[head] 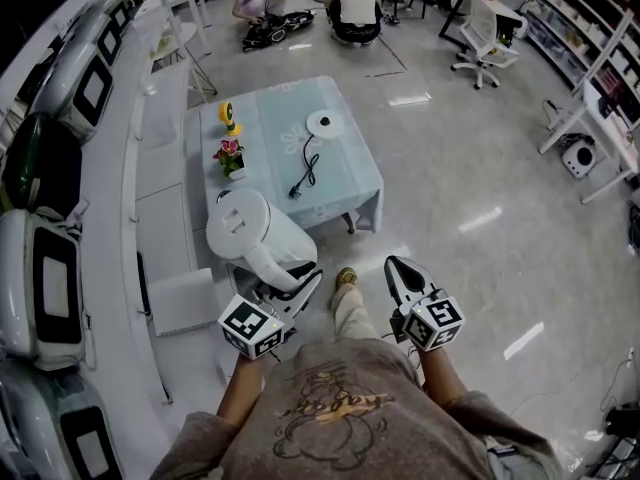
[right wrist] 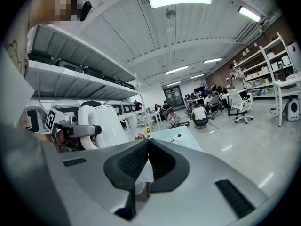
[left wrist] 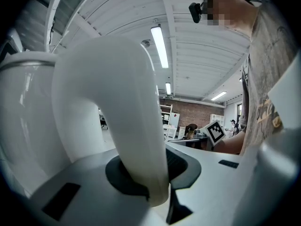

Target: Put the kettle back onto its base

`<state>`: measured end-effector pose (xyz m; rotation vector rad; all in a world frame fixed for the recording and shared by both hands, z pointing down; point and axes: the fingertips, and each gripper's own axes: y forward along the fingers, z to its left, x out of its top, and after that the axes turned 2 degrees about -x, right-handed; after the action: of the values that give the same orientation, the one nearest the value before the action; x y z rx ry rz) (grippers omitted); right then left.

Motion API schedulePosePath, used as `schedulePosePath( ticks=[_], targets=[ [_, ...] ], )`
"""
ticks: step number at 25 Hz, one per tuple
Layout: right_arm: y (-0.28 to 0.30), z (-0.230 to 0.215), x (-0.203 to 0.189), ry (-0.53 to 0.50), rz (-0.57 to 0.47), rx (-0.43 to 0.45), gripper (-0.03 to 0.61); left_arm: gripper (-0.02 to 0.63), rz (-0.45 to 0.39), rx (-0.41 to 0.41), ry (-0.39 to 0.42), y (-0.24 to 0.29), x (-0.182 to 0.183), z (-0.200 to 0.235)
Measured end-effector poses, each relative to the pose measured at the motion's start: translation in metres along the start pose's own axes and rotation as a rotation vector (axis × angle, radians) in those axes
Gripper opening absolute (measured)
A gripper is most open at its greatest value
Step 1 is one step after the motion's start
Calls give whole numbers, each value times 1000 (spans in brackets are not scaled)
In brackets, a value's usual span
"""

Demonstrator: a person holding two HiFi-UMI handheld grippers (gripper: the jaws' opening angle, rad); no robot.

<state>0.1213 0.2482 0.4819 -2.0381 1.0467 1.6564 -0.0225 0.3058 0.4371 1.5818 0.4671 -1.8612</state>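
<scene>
Kettle [head: 250,230] clamped in level left claw [head: 298,286]; right claw [head: 395,268] closed.

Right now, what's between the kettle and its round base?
In the head view, only a black power cord lies on the tablecloth between the kettle and the base; the potted flower stands off to the left.
</scene>
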Motion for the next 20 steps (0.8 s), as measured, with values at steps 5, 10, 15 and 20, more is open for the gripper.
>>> schedulePosePath(
  ticks=[5,10,15,20],
  targets=[
    [46,-37,19,13,-1,6,2,84,12,7,3,39,12,41],
    [92,-76,53,11,-17,16,2,86,17,17,-3,84,33,83],
    [132,-115,80,21,0,44,2,85,13,49,-2,129,58,118],
    [176,-153,96,30,9,69,2,86,2,93,-11,167,74,159]
  ],
)
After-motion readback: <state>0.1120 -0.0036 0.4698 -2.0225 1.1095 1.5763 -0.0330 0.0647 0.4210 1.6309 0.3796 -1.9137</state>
